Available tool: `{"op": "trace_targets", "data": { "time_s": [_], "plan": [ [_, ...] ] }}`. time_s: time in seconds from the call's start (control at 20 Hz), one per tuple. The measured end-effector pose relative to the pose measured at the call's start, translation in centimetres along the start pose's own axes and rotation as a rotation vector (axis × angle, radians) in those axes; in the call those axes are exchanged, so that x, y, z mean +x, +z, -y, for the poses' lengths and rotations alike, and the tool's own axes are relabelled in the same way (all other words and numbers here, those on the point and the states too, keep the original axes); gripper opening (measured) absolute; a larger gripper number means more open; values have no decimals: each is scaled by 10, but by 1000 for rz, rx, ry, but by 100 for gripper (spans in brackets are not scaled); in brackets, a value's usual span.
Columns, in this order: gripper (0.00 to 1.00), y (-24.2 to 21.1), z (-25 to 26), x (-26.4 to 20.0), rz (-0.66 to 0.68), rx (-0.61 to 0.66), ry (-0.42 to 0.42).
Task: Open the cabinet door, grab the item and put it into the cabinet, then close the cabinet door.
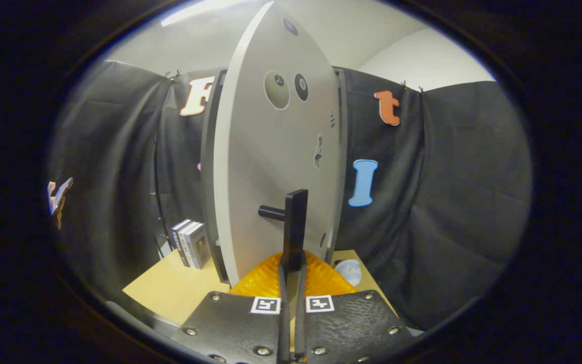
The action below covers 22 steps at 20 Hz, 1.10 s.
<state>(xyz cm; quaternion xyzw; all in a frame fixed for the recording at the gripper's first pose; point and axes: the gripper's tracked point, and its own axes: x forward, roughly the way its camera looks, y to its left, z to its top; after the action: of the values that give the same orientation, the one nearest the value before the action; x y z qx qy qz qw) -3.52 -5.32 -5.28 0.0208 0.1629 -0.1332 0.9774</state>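
Gripper view, left to right: boxes stand on the table beside the cabinet. My gripper pinches the handle to swing the door. Item, apparently a plush, waits rightward, near the door's foot.
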Motion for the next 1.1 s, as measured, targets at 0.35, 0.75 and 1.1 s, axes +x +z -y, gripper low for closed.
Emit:
{"op": "trace_targets", "data": {
  "time_s": [0.35, 0.75, 1.1],
  "plan": [
    [4, -1, 31, -8, -14, -54, -124],
    [3, -4, 32, -8, -14, 9, -142],
    [3, -4, 33, -9, -5, 46, -172]
  ]
}}
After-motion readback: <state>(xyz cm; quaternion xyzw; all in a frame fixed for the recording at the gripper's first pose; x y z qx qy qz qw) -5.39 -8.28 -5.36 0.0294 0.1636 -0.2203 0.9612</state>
